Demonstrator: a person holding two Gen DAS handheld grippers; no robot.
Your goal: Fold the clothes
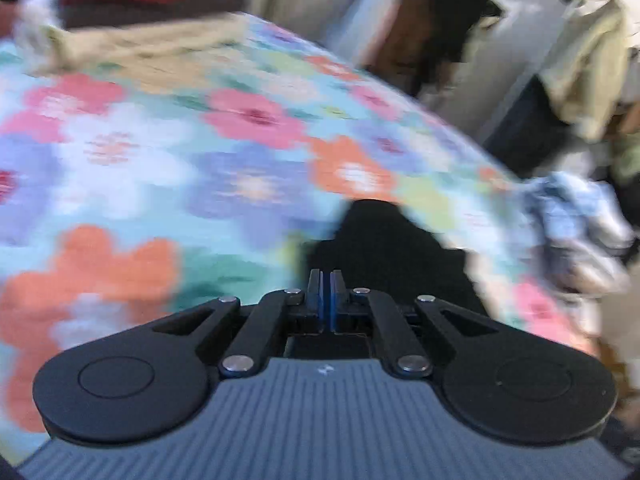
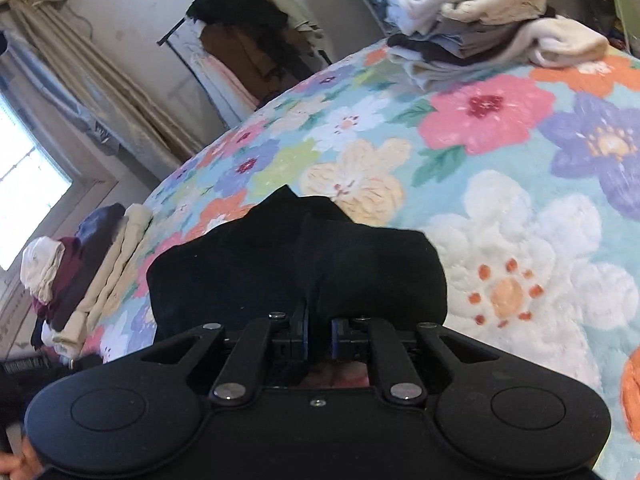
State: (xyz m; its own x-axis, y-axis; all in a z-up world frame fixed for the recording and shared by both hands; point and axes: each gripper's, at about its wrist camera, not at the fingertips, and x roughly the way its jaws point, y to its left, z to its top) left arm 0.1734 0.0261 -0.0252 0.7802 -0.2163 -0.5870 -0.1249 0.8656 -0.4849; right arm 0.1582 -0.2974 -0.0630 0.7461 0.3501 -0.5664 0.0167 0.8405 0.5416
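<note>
A black garment [image 2: 296, 264] lies bunched on the flowered bedspread [image 2: 500, 208]. My right gripper [image 2: 319, 332] is shut on its near edge, with cloth between the fingers and a small gap left. In the blurred left wrist view the same black garment [image 1: 384, 240] lies just ahead of my left gripper [image 1: 327, 284]. The left jaws are pressed together with the blue pads touching. I cannot tell whether any cloth is pinched between them.
A stack of folded clothes [image 2: 472, 24] stands at the far right of the bed. A second folded stack [image 2: 80, 276] lies at the left edge. A blue-white crumpled garment [image 1: 576, 232] lies at the right bed edge. Hanging clothes [image 2: 248, 36] and curtains [image 2: 100, 92] stand behind.
</note>
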